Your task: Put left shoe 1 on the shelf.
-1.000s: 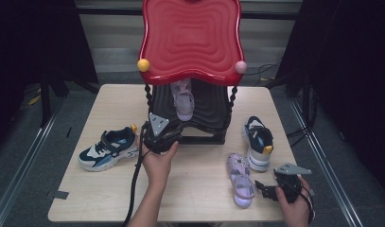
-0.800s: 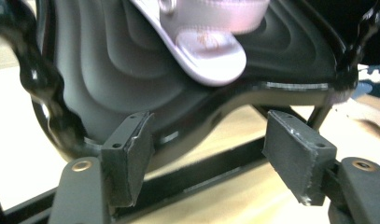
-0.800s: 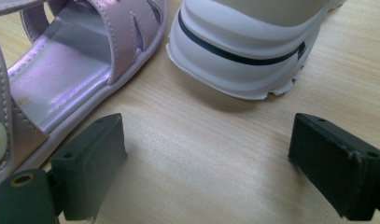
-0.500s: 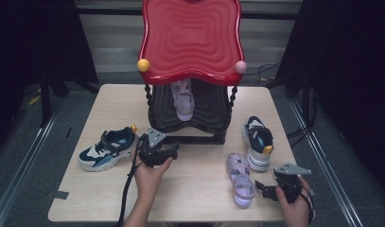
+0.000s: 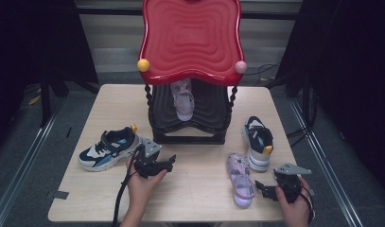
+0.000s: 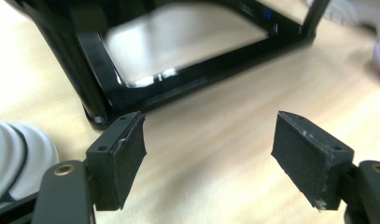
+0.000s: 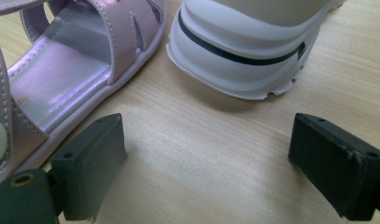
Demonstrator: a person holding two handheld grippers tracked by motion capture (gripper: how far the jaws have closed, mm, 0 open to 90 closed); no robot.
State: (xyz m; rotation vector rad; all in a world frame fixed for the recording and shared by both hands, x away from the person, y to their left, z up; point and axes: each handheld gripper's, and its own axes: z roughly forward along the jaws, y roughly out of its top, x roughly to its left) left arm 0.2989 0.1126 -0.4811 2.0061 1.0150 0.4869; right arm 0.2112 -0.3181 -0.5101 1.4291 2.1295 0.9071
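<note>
A black shoe rack (image 5: pixel 190 124) with a red wavy top (image 5: pixel 190 38) stands at the back of the table; a pink sandal (image 5: pixel 183 99) lies on its lower shelf. My left gripper (image 5: pixel 170 161) hovers low over the table in front of the rack's left foot (image 6: pixel 99 70). It is open, its jaws have just been opening, and there is bare wood between them (image 6: pixel 208 140). A second pink sandal (image 5: pixel 240 178) lies at the front right. My right gripper (image 5: pixel 259 186) is open beside its heel (image 7: pixel 66 79), with nothing between its pads (image 7: pixel 206 149).
A navy and white sneaker (image 5: pixel 109 147) lies left of the left gripper, its white sole (image 6: pixel 15 158) close by. Its mate (image 5: pixel 258 142) sits right of the rack, its heel (image 7: pixel 253 46) just ahead of the right gripper. Wooden table (image 5: pixel 195 198); dark floor around.
The left gripper has come away from the rack toward the near edge and sunk close to the tabletop, its jaws standing wider. The right gripper and the shoes have stayed put.
</note>
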